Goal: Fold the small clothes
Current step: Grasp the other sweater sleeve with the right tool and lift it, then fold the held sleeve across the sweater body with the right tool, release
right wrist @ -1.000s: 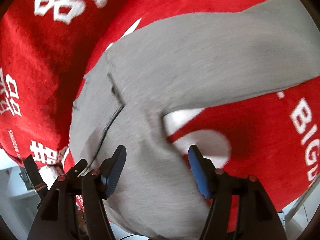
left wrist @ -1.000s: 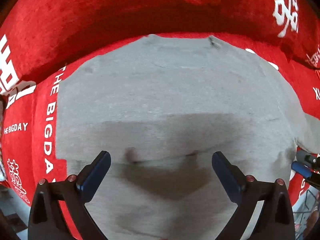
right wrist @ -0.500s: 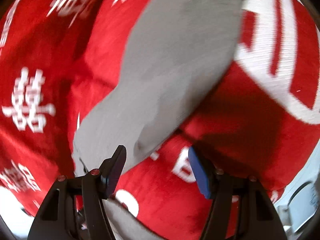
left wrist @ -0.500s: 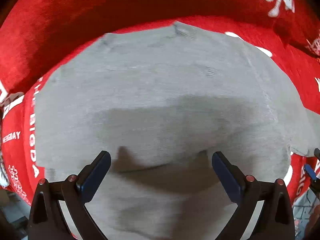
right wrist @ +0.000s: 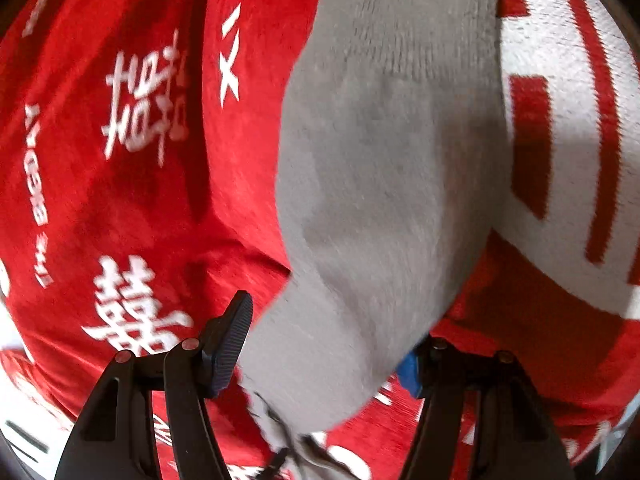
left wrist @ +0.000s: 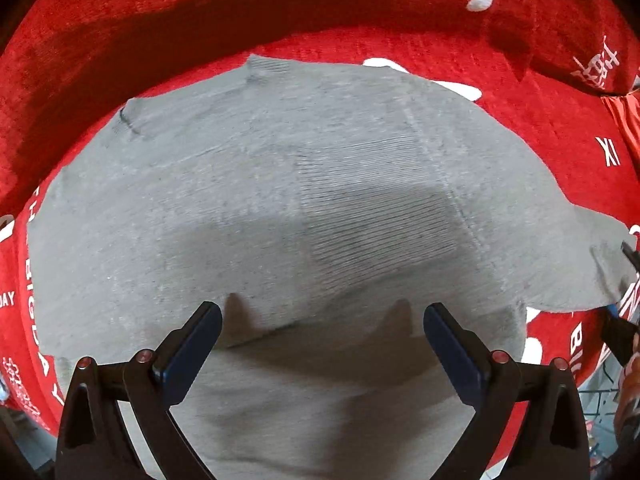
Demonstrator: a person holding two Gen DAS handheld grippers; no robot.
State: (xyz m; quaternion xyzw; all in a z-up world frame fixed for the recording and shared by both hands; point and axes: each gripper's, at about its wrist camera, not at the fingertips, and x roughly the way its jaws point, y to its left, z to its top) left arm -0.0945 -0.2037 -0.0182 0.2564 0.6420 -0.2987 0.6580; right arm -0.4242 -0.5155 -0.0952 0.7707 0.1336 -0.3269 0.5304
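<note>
A grey knitted garment (left wrist: pixel 280 200) of soft, matt cloth, with fine horizontal ribbing across part of its surface and a fuzzy nap where it hangs close to the right wrist camera. Beneath it lies a red cloth (left wrist: pixel 200 12), plush and velvety, faintly sheened, printed with flat white lettering. The left tongs (left wrist: pixel 320 332) are matt black plastic with smooth dark blue pads; the right tongs (right wrist: pixel 328 340) show a finely ridged pad.
</note>
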